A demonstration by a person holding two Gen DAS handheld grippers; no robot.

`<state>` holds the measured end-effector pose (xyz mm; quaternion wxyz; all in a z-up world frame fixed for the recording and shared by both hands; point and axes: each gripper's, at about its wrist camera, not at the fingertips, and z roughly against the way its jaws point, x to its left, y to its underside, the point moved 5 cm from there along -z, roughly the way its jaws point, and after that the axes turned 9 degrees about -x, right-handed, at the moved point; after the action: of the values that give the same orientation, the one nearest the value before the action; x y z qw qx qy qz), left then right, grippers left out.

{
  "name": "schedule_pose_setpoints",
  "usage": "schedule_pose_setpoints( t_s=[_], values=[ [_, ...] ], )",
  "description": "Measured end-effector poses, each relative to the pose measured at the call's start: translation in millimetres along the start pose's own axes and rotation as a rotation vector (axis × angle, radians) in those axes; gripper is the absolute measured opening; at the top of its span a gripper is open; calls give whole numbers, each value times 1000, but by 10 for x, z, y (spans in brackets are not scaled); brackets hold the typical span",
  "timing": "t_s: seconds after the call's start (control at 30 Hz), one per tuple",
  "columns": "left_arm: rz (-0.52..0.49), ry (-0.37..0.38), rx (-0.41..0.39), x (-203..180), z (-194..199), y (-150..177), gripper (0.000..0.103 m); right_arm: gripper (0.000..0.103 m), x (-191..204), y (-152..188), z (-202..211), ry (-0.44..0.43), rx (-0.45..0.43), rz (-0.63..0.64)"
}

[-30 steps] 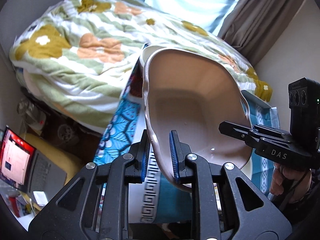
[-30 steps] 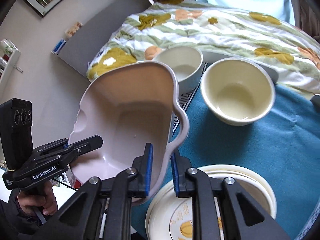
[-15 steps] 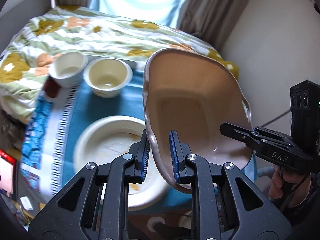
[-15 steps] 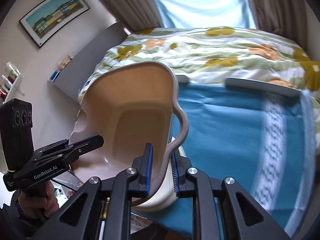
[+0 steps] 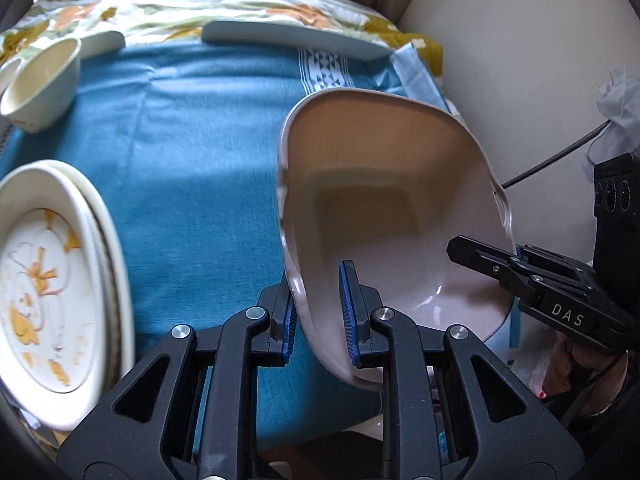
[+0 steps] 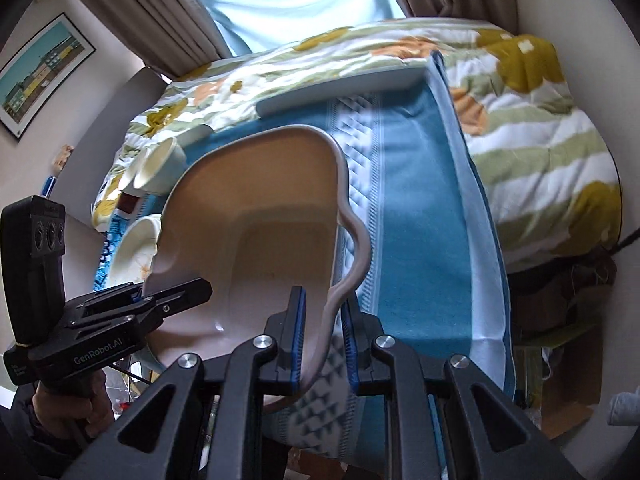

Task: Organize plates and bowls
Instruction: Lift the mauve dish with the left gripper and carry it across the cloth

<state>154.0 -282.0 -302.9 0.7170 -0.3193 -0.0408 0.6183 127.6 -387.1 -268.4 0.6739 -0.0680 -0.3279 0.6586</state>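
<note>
Both grippers hold one large beige dish with wavy handles [image 5: 384, 216], tilted, above the right part of the blue tablecloth [image 5: 192, 152]. My left gripper [image 5: 318, 312] is shut on its left rim; my right gripper [image 6: 322, 336] is shut on its right handle rim. The dish fills the middle of the right wrist view [image 6: 256, 240]. A stack of cream plates with orange marks [image 5: 48, 288] lies at the left. A cream bowl [image 5: 40, 84] stands at the far left, beside a second bowl cut off by the frame edge.
A patterned bed quilt [image 5: 200, 4] lies behind the table. A long pale tray [image 5: 296, 40] lies at the table's far edge. A wall [image 5: 520, 60] is close on the right, with a cable [image 5: 560, 152].
Both grippers have swung right with the dish, from over the bowls and plates to over the open right part of the cloth. The grip is unchanged.
</note>
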Motion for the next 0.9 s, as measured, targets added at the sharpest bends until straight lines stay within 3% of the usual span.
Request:
schedule_pose_setpoints(
  t_s=[0.9],
  values=[
    [-8,-62,71,27,-335,63,18,16,-169,178,-221,-25,49,-14]
  ],
)
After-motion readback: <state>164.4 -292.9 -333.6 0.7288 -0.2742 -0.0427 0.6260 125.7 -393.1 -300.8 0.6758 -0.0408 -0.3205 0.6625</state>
